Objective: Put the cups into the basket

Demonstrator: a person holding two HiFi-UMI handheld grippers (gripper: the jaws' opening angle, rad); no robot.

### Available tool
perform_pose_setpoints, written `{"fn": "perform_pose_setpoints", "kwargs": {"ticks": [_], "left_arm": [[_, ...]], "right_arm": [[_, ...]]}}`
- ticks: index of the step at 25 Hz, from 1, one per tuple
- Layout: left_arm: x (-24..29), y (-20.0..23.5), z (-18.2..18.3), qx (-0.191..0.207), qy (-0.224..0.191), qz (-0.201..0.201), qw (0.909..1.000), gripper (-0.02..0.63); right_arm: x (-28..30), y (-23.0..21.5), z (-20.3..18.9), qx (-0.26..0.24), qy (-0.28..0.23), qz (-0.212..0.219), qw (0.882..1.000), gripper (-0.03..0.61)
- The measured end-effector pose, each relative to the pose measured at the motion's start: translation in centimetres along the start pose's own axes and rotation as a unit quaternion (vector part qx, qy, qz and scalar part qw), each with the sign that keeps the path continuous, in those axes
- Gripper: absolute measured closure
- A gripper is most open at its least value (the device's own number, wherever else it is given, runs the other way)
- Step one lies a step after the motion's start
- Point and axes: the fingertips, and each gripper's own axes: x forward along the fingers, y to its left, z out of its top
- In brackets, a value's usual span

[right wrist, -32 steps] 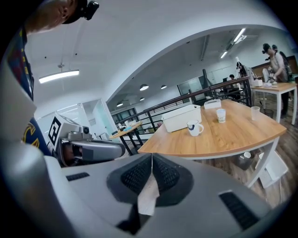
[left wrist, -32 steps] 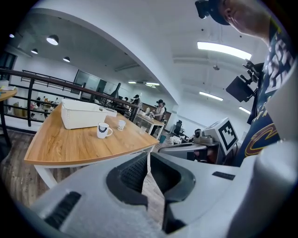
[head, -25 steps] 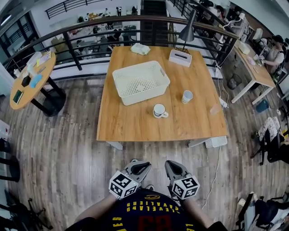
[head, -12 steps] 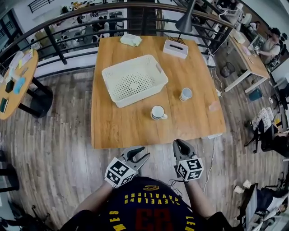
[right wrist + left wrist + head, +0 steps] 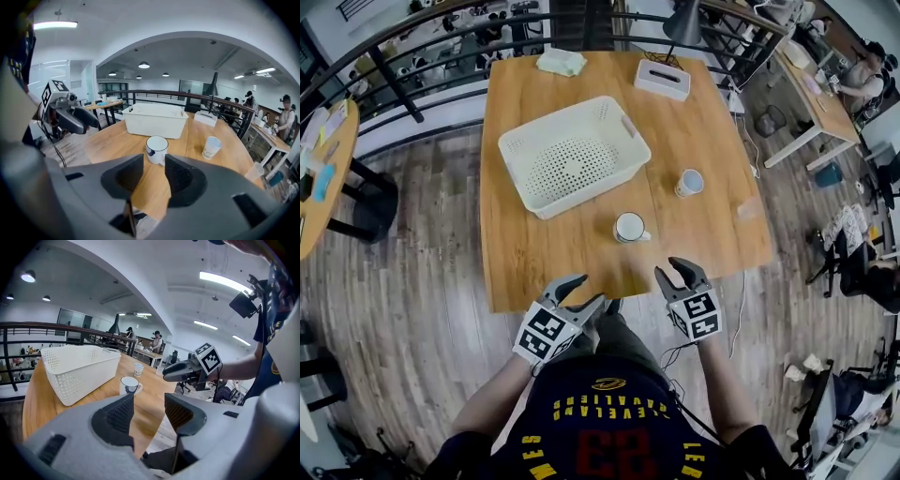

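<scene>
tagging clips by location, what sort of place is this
Likely an open-plan office or lab on an upper level: a dark railing runs past the wooden table, and a person is at a desk nearby.

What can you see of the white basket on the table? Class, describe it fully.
The white plastic basket is rectangular with rounded corners, a thick rim, perforated floor and walls, and a handle slot in one end. It stands upright and empty on the wooden table, slanted to its edges. Only the tabletop touches it; the mug stands apart.
</scene>
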Motion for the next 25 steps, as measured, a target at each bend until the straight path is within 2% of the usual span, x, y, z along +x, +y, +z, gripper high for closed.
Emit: {"fn": "perform_pose_setpoints", "kwargs": {"ticks": [9,13,17,25], "left_arm": [[5.4,4.9,0.3,0.055,0.059,0.010,0.9967,0.395],[8.8,6.5,-0.7,0.058,0.095,0.002,0.9938,0.395],[11.9,7.6,-1.1,0.070,0.118,-0.012,0.9905,0.396],[15.5,8.0,-2.9,0.125,0.172,-0.047,0.9759,0.396]], "right_arm": [[7.5,-2.0,-1.6,-0.085,0.079,0.074,0.990,0.436],[10.1,-2.4,-2.6,-0.135,0.119,0.105,0.978,0.436],[11.8,-2.5,-2.9,-0.164,0.135,0.131,0.968,0.436],[13.5,-1.7,-3.8,-0.219,0.156,0.175,0.947,0.437]]}}
